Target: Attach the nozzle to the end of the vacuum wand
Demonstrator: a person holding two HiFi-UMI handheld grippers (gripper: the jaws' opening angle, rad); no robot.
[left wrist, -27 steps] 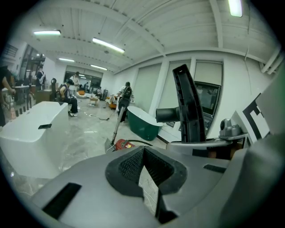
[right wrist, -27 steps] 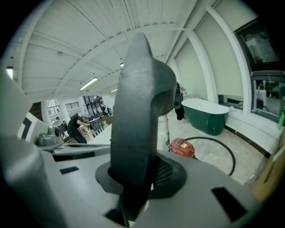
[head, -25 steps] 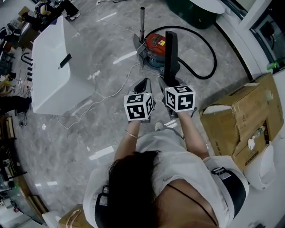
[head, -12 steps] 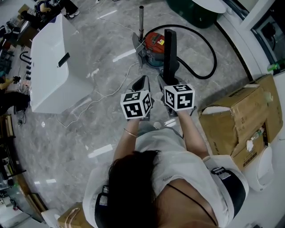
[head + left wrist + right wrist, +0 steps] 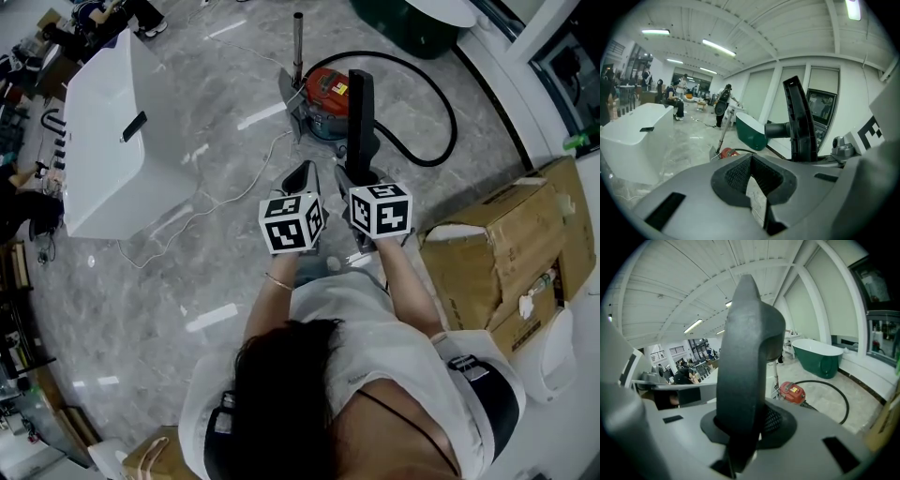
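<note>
A: What are the right gripper's (image 5: 745, 425) jaws doing?
B: They clamp the black nozzle (image 5: 745, 357) and hold it upright, probably ready to carry it over.
A: And the wand (image 5: 298, 42)?
B: It stands well ahead, beside the red vacuum (image 5: 328, 94). The left gripper's (image 5: 752, 176) jaws are closed and empty.

White tub (image 5: 112, 141) at left; open cardboard box (image 5: 506, 248) at right; green tub (image 5: 818, 356) beyond

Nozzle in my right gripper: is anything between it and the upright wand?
Nothing visible blocks it. The nozzle, clamped in the right gripper, faces open air toward the wand; the red vacuum sits low beside the wand's base.
</note>
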